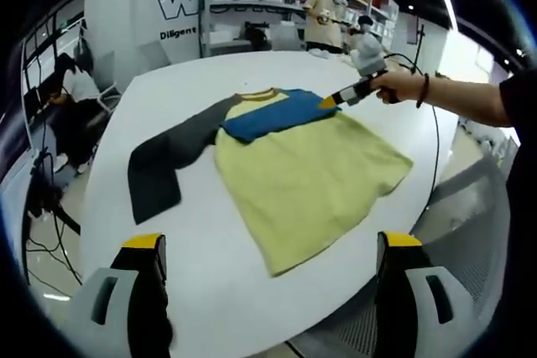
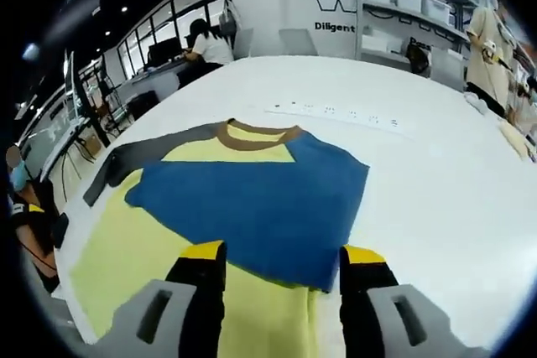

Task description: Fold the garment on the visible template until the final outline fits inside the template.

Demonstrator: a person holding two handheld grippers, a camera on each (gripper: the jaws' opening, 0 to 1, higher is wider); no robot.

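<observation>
Yellow-tipped black jaws of the left gripper (image 1: 268, 249) are seen at the bottom of the left gripper view, spread wide with nothing between them, above the near edge of the white round table (image 1: 143, 98). Beyond them, the long-sleeved garment with a yellow body, brown collar and dark grey sleeves (image 1: 302, 178) is laid flat toward the middle of the table, its hem toward the near edge. One grey sleeve is stretched out toward the table's left edge. A blue panel (image 1: 273, 112) is folded across the chest. At the panel's far right corner the right gripper (image 1: 329, 101) is met, held by a person's hand (image 1: 401, 85); whether its jaws are closed on the cloth cannot be told from this view.

In the right gripper view, the right gripper (image 2: 281, 259) is seen with its jaws set wide apart, standing over the near edge of the blue panel (image 2: 260, 207), and no cloth is seen clamped between them. The garment (image 2: 126, 249) is spread beneath, collar toward the table's far edge.
</observation>
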